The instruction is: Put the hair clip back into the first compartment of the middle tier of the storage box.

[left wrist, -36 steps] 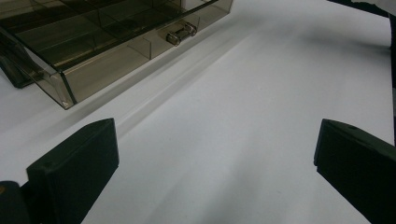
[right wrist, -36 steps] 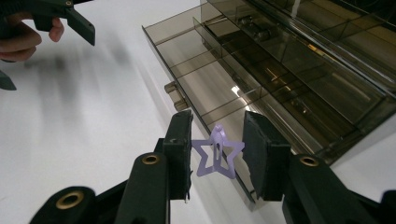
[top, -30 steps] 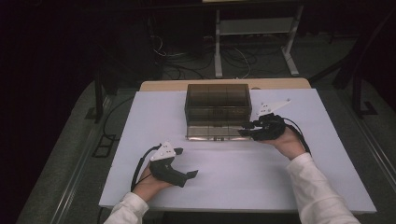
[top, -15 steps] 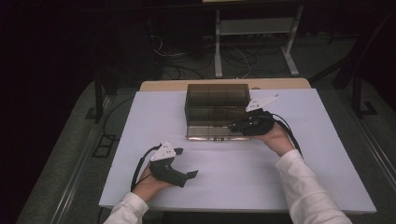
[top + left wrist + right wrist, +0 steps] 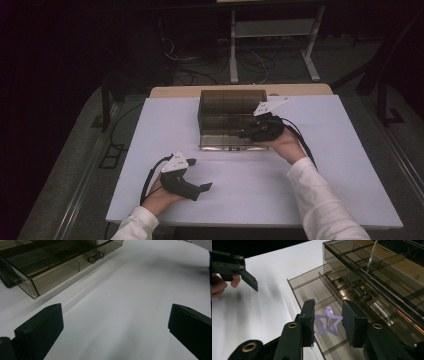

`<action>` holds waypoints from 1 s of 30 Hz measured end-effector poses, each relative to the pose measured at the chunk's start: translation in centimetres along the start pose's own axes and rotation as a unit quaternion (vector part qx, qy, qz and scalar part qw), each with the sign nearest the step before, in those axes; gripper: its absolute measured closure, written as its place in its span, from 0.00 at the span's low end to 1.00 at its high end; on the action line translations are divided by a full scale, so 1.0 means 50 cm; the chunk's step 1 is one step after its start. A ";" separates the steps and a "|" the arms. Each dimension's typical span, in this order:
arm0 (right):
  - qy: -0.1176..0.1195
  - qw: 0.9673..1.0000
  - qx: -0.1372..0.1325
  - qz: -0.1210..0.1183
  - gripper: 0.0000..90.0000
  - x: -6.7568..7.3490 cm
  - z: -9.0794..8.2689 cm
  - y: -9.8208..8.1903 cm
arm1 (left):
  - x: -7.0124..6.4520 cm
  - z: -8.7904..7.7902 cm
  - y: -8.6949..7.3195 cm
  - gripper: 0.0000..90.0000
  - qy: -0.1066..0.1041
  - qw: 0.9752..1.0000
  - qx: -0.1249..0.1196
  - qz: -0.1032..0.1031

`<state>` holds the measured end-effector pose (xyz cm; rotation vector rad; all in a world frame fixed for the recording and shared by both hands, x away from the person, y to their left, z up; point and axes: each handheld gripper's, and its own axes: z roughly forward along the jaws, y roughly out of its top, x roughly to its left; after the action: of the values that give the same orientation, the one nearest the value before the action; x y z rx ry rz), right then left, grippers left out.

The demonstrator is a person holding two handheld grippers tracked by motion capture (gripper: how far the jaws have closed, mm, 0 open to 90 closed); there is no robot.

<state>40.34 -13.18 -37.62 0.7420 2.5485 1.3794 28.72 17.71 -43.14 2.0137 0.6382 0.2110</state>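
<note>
Left gripper (image 5: 204, 187) rests on the white table (image 5: 340, 165) near its front edge, jaws spread wide with nothing between them. Right gripper (image 5: 327, 322) pinches a lilac star-shaped clip (image 5: 328, 323) by two opposite points, star face toward the camera, top point away from the gripper, over the pulled-out bottom drawer (image 5: 312, 287) of the smoky drawer box (image 5: 232, 107).

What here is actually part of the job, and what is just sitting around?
Part of the job:
- purple star clip, held in the right gripper
- smoky drawer box, its bottom drawer pulled open under the clip

Just sitting around:
- left gripper, jaws open, resting on the white table
- cables on the floor behind
</note>
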 end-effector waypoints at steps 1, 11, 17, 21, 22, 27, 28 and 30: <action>0.001 1.000 0.000 0.000 0.70 0.001 0.004 0.002 | 0.000 0.000 0.000 0.00 0.000 1.000 0.000 0.000; 0.008 1.000 0.002 0.000 0.70 0.008 0.036 0.021 | 0.000 0.000 0.001 0.00 -0.001 1.000 -0.001 0.001; 0.011 1.000 0.005 -0.004 0.70 0.013 0.056 0.031 | -0.001 0.000 0.000 0.00 -0.001 1.000 -0.002 0.000; 0.013 1.000 0.008 -0.003 0.70 0.017 0.068 0.038 | -0.001 0.001 0.000 0.00 0.000 1.000 -0.002 0.000; 0.014 1.000 0.009 -0.002 0.70 0.018 0.071 0.040 | -0.001 0.001 0.000 0.00 0.000 1.000 -0.002 0.000; 0.015 1.000 0.011 -0.005 0.70 0.021 0.083 0.046 | -0.001 0.000 0.001 0.00 -0.001 1.000 -0.003 -0.001; 0.015 1.000 0.011 -0.004 0.70 0.021 0.086 0.048 | -0.001 0.000 0.001 0.00 -0.001 1.000 -0.003 -0.001; 0.016 1.000 0.012 -0.008 0.70 0.023 0.092 0.051 | -0.001 0.001 0.001 0.00 -0.001 1.000 -0.002 -0.001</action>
<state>41.87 -8.00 -38.01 0.7075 2.5945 1.3700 28.68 17.64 -43.13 2.0081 0.6383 0.2090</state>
